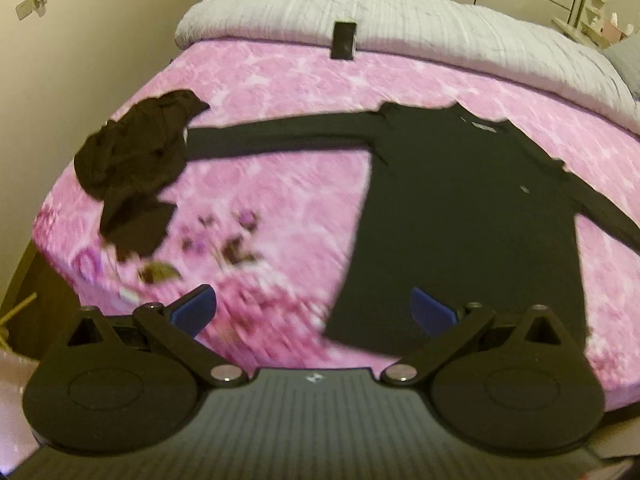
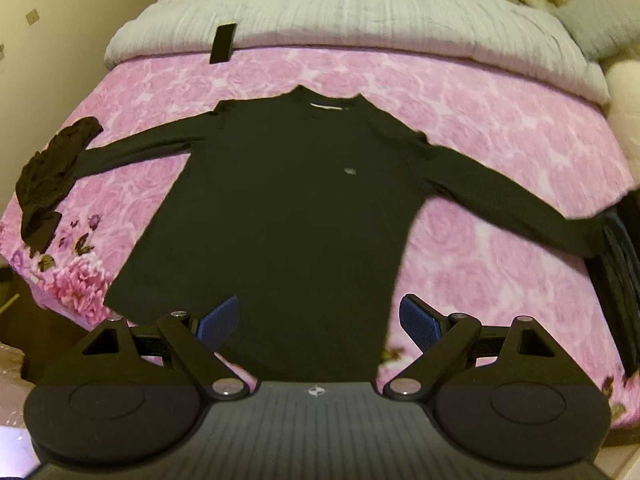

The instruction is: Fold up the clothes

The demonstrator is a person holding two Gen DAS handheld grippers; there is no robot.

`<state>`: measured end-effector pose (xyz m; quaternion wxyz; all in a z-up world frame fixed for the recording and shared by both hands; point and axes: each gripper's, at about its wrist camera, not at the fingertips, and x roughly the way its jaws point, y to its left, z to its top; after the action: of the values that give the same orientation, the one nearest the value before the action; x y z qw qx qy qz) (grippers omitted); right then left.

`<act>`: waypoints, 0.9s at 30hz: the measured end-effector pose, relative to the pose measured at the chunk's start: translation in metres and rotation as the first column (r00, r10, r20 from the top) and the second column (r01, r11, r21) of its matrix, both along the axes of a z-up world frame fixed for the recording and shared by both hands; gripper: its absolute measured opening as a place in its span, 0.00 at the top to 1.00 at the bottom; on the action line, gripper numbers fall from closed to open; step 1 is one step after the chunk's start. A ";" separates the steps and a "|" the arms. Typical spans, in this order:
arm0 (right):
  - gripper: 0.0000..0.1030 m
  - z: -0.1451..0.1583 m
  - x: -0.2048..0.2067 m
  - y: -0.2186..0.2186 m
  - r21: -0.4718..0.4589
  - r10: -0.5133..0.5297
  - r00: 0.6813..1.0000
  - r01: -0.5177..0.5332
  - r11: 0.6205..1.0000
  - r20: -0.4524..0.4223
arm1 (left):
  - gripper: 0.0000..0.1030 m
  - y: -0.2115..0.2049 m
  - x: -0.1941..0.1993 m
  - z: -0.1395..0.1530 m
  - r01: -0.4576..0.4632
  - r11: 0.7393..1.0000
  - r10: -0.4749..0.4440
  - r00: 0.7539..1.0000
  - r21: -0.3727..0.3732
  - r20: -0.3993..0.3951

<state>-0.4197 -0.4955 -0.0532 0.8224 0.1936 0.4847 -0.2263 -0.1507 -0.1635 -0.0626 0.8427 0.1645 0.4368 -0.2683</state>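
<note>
Both claws gape with nothing between their blue pads: the left gripper (image 1: 314,314) hangs over the shirt's (image 1: 460,216) hem corner, the right gripper (image 2: 320,320) over the hem's middle. A small chest logo (image 2: 349,171) and neck label (image 2: 326,105) are too blurred to read. Black and long-sleeved, the shirt lies flat on the pink spread (image 2: 480,128), sleeves out, one cuff reaching a crumpled dark garment (image 1: 132,168).
</note>
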 end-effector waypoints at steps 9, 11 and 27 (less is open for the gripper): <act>0.14 -0.011 0.195 0.076 -0.123 0.009 1.000 -0.011 0.992 -0.018 | 0.01 0.028 0.213 -0.036 0.206 0.978 -0.205 0.977 0.024 -0.052; 0.14 -0.008 0.233 0.095 -0.146 0.066 0.998 -0.067 0.987 -0.015 | 0.01 0.031 0.248 -0.036 0.252 0.966 -0.249 0.967 0.058 -0.043; 0.41 -0.034 0.435 0.223 -0.242 0.532 0.836 -0.493 0.836 0.134 | 0.01 0.056 0.386 -0.020 0.376 0.916 -0.385 0.922 0.141 0.038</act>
<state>0.0155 -0.2726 -0.0868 0.9114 -0.0051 0.4107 -0.0236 0.2352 -0.1070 -0.0824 0.7755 0.3097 0.3854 -0.3925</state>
